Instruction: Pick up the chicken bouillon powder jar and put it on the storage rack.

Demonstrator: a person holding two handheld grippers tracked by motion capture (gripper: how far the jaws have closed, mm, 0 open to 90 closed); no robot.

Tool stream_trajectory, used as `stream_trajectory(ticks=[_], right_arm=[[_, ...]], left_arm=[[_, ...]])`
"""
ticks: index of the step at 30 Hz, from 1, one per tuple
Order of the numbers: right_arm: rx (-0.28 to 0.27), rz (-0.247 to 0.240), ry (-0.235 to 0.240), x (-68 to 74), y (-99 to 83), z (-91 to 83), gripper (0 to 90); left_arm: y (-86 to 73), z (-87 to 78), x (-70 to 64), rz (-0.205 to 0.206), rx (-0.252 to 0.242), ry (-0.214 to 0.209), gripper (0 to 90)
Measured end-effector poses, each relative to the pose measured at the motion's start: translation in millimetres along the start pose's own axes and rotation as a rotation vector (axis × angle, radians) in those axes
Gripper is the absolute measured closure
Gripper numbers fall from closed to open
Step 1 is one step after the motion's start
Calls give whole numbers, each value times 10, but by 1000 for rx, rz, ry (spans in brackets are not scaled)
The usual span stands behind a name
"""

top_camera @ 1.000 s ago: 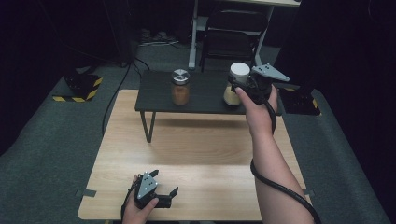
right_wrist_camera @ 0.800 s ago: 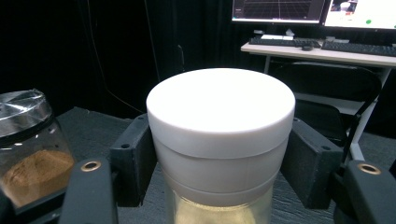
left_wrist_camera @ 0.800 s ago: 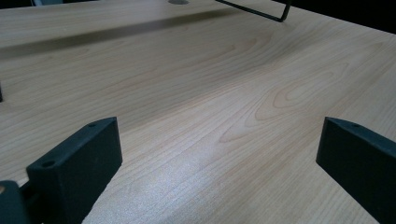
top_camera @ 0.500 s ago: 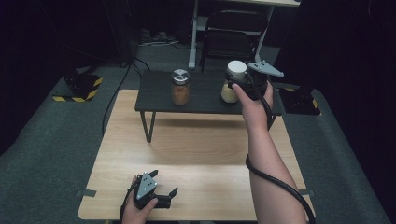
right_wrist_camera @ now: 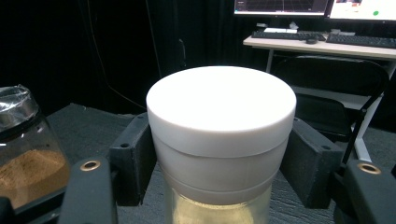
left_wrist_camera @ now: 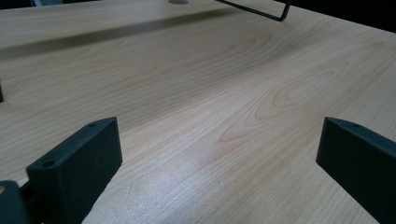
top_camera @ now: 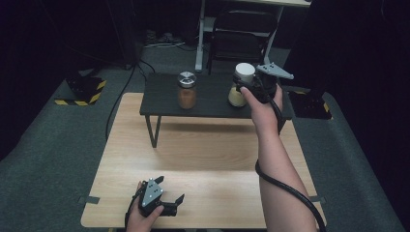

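Two jars stand on the black shelf [top_camera: 212, 104], well apart, with bare shelf between them. The right gripper [top_camera: 249, 86] has its jaws closed against the white lid [right_wrist_camera: 221, 109] of the right jar [top_camera: 237, 94], near the shelf's right end. The left jar [top_camera: 186, 91], foil-topped, stands free. In front of the shelf, the left gripper [top_camera: 170, 199] rests at the table's [top_camera: 217, 154] near edge, jaws wide apart, holding nothing.

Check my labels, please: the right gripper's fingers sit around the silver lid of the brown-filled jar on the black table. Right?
Not quite. The right gripper has its fingers around the white lid of the pale-filled jar, as the right gripper view shows. The brown-filled jar with the silver lid stands apart, untouched, on the black table.
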State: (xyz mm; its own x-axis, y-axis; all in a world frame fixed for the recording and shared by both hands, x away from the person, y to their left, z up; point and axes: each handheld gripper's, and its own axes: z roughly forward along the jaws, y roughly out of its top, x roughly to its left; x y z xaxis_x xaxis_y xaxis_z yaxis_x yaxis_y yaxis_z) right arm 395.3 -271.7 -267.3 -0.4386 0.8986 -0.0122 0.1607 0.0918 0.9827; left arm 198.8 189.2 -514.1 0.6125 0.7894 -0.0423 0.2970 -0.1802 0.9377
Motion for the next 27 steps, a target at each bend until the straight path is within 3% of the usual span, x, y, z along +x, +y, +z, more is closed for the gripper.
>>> stream_trajectory(ticks=[14,17,18,19,21,27], right_arm=[[-7,-9,3,-5,-21,2,326],[0,-7,10,-14,-19,10,213],[0,-7,10,-14,-19,10,213],[-5,-2,5,-4,-31,12,117],[-15,6,-14,30,-50,9,33],[-47,27,-13,26,-101,-10,0]], left_arm=[[3,2,4,-5,2,1,5],[3,2,5,-3,2,-1,5],[3,2,5,-3,2,-1,5],[4,2,4,-3,2,0,5],[3,2,3,-3,1,1,5],[3,3,2,0,1,-1,5]])
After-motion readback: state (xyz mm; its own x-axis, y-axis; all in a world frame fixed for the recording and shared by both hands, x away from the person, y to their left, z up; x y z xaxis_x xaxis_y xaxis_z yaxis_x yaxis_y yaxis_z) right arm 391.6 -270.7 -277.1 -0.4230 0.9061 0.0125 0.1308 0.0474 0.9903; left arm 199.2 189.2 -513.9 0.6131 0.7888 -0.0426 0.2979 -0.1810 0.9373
